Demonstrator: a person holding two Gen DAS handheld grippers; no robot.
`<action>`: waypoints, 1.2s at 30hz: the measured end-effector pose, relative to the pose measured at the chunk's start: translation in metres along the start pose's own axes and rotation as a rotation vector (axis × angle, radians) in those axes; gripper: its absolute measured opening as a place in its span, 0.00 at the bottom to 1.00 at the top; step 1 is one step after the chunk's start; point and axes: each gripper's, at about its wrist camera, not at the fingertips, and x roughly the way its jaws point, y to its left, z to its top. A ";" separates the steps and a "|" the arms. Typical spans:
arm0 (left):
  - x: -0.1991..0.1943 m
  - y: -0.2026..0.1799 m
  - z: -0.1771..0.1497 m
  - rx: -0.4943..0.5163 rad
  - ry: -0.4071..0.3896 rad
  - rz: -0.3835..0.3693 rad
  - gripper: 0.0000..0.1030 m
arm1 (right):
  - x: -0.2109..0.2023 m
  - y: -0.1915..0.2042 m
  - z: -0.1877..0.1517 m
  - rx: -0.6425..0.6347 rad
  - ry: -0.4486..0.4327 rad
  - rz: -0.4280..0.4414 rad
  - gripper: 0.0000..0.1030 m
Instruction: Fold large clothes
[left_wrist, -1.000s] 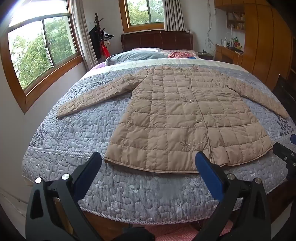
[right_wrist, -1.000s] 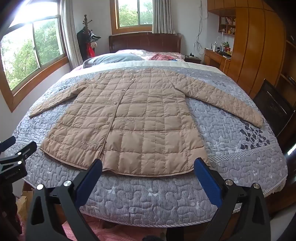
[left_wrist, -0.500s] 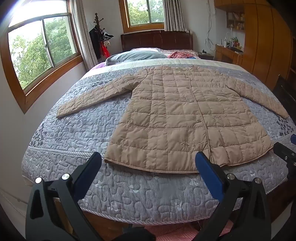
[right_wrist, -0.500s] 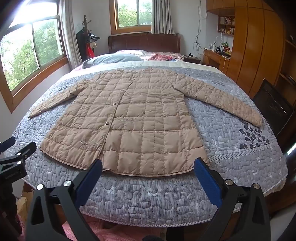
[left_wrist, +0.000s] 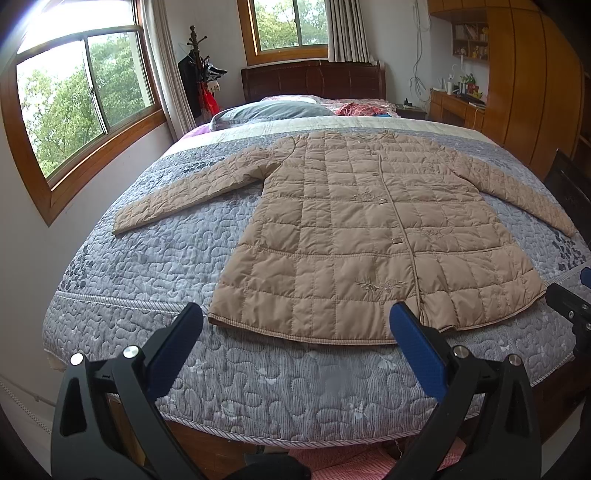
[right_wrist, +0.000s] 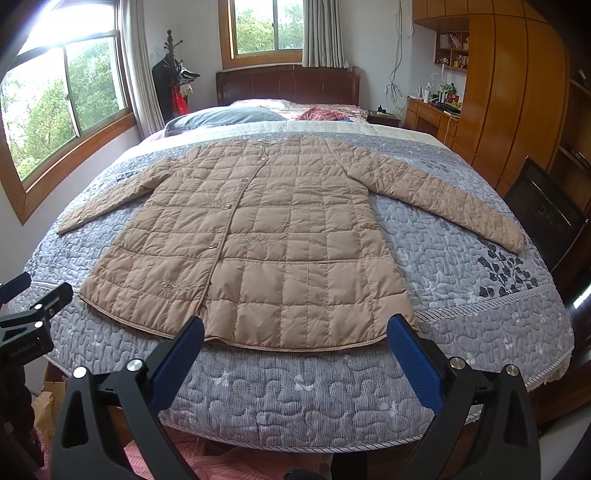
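A long tan quilted coat (left_wrist: 354, 236) (right_wrist: 255, 243) lies flat and face up on the grey quilted bedspread (left_wrist: 159, 266) (right_wrist: 461, 266), both sleeves spread out sideways and its hem toward me. My left gripper (left_wrist: 295, 321) hovers open before the foot of the bed, level with the left half of the hem and holding nothing. My right gripper (right_wrist: 295, 328) is open too, in front of the right half of the hem, apart from the cloth. Each gripper's tip shows at the edge of the other's view.
Pillows (left_wrist: 273, 110) and a red cloth (left_wrist: 364, 109) lie at the head of the bed by the dark headboard (right_wrist: 288, 85). Windows and a coat stand (left_wrist: 195, 74) are on the left. A wooden wardrobe (right_wrist: 513, 92) and a dark chair (right_wrist: 546, 218) stand on the right.
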 end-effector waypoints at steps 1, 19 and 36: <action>0.000 0.000 0.000 0.000 0.000 0.000 0.97 | 0.000 0.000 0.000 0.000 -0.001 -0.001 0.96; 0.002 -0.001 -0.004 -0.001 0.003 -0.002 0.97 | 0.001 0.001 0.000 -0.002 0.000 -0.001 0.96; 0.002 0.000 -0.004 -0.002 0.003 -0.003 0.97 | 0.001 0.001 0.000 -0.002 -0.001 -0.002 0.96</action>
